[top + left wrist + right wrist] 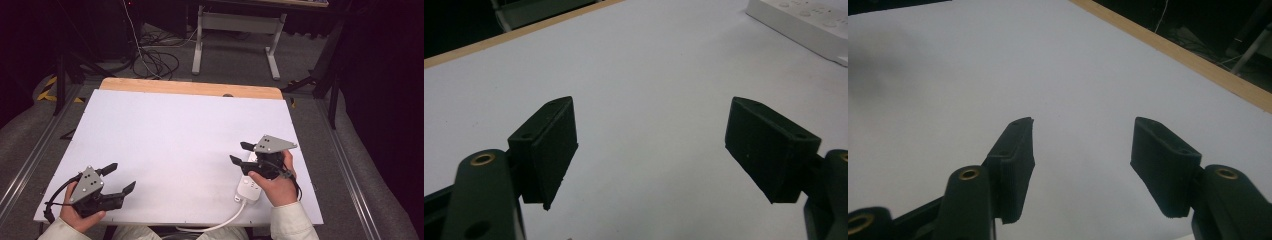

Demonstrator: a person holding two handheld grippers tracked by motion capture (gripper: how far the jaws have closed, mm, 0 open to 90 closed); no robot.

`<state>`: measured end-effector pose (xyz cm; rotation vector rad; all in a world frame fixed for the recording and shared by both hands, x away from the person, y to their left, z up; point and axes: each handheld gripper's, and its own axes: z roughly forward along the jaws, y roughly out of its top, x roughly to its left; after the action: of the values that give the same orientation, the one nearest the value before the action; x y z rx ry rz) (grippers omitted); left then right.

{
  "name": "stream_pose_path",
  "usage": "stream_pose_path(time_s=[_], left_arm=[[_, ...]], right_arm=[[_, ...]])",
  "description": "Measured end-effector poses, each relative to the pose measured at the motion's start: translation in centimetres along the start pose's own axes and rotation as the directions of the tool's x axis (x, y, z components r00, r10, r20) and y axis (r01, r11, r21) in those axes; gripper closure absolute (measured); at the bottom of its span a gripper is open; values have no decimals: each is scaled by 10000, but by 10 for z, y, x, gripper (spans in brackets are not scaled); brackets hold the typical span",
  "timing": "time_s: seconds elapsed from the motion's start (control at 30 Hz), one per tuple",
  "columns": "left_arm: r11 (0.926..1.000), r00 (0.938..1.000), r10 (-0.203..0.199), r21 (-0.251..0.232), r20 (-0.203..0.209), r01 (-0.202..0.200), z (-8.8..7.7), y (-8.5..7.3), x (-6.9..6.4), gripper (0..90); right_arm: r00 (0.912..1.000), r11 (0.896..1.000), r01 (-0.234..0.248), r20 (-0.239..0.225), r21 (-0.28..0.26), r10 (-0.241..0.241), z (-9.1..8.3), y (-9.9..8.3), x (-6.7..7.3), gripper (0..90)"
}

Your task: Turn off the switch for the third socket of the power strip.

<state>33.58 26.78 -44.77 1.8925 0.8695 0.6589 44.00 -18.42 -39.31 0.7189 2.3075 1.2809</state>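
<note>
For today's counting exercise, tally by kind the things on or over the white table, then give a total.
Hand-held gripper: 2, the left and the right
White power strip: 1
Total: 3

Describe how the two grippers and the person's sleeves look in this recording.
Both the left gripper and the right gripper are black, each with two blocky wedge-shaped jaws, brass-ringed holes near the jaw bases, and a grey three-cornered plate with small holes on top. A black cable trails from each. The sleeves are off-white.

White table (175,140), tan wooden edge (190,88), white power strip (248,189).
</note>
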Motion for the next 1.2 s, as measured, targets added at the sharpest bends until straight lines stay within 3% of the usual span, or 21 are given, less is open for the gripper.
stream_pose_path(time_s=[0.33,0.4,0.47,0.53,0.6,0.63,0.73,0.87,1.0,1.2], left_arm=[[10000,10000,-6,-9,70,6,0,0,0,213],[10000,10000,-4,-8,59,4,0,0,0,212],[10000,10000,-19,-9,48,19,0,0,0,212],[10000,10000,-13,7,47,13,0,0,0,212],[10000,10000,-9,-2,55,9,0,0,0,213],[10000,10000,-10,-2,60,10,0,0,0,213],[10000,10000,-17,-4,76,17,0,0,0,212],[10000,10000,-22,13,72,22,0,0,0,213],[10000,10000,28,56,79,-28,0,0,0,213],[10000,10000,24,82,90,-25,1,0,0,213]], right_arm=[[9983,9994,-336,479,9,335,1,-9,-14,445],[9954,9979,-642,720,39,638,0,-14,-19,490],[9921,9977,-647,1061,-204,665,-3,-17,-18,625],[9915,9973,-683,1089,-273,709,-3,-19,-17,692],[9913,9973,-729,1090,-83,734,-2,-19,-18,792],[9913,9973,-729,1090,-83,734,-2,-19,-18,792],[9881,9940,-976,1237,483,911,1,-22,-21,900],[9843,9907,-1047,1513,874,907,4,-24,-24,900],[9777,9799,-1138,1939,1640,811,11,-30,-30,900],[9730,9682,-1417,2092,2060,979,17,-37,-36,900]])
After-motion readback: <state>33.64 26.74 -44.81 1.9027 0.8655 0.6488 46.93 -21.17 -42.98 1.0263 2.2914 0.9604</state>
